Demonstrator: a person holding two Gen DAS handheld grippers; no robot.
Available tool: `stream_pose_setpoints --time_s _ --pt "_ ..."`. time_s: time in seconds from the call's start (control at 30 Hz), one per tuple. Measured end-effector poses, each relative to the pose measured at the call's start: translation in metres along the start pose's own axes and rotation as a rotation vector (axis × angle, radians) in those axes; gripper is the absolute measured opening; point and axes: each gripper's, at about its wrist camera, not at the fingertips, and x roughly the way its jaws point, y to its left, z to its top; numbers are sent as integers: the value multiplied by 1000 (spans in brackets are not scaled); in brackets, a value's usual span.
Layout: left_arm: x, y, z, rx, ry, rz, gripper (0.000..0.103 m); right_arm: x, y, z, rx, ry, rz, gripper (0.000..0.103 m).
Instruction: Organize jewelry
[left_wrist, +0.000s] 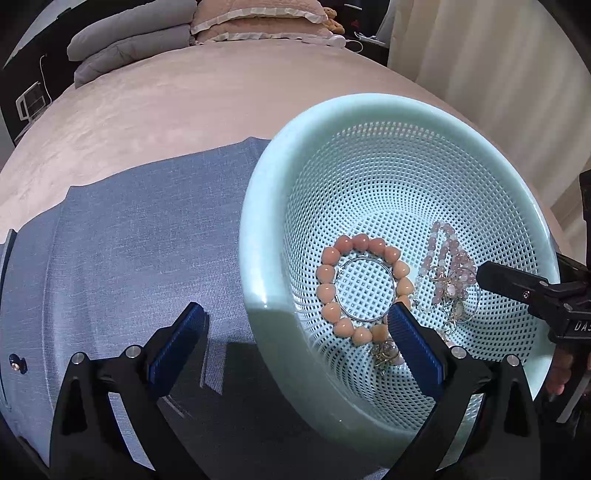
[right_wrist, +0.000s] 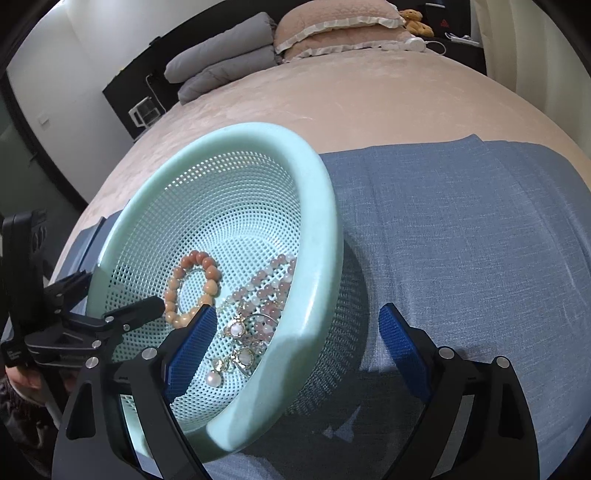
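Left wrist view shows the jewelry in the bottom of a mint-green perforated basket: a peach bead bracelet around a thin silver bangle, with a pink bead strand and pearl earrings to the right. My left gripper and right gripper both stand wide, each straddling the basket's rim without pressing on it. Basket sits on a blue cloth over a pink bedspread.

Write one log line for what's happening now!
left gripper: jaws open astride basket rim | right gripper: same | bracelets: inside basket
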Motion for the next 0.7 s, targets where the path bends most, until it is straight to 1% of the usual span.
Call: stream_pose_setpoints --time_s 0.1,0.17,0.2,0.23,0.27,0.33,0.37,0.4,0.43,0.47,0.53,0.63,0.7 --pt "5 -2 -2 -8 29 -68 97 0 1 -3 0 -9 23 84" --pt "6 -6 -3 0 21 -66 97 0 4 -5 -7 -14 32 82" --pt "6 -9 -3 11 15 -61 97 1 6 -6 -16 -8 44 79" --pt "3 -15 -7 23 13 -60 97 1 9 -8 -25 -4 60 72" --pt "2 -20 -10 33 12 -67 97 1 13 -8 -34 0 77 67" --pt "2 -28 -13 59 14 -86 95 0 18 -10 -51 -7 50 61" --pt "0 -33 -14 73 10 -99 85 0 19 -9 -60 -7 34 59" --pt "0 -37 -15 87 13 -103 81 0 19 -9 -67 -5 19 52" --pt "-1 -40 -16 96 10 -81 81 -1 19 -9 -70 -5 4 47" --pt "-3 -43 -18 105 0 -69 80 -2 18 -9 -68 -5 -5 44" --pt "-8 -46 -20 123 -5 -54 80 -5 15 -8 -60 -1 -14 33" --pt "-17 -48 -21 125 -4 -47 79 -12 15 -8 -57 10 -24 24" --pt "-25 -48 -22 111 -3 -55 79 -19 21 -10 -71 11 -30 24"
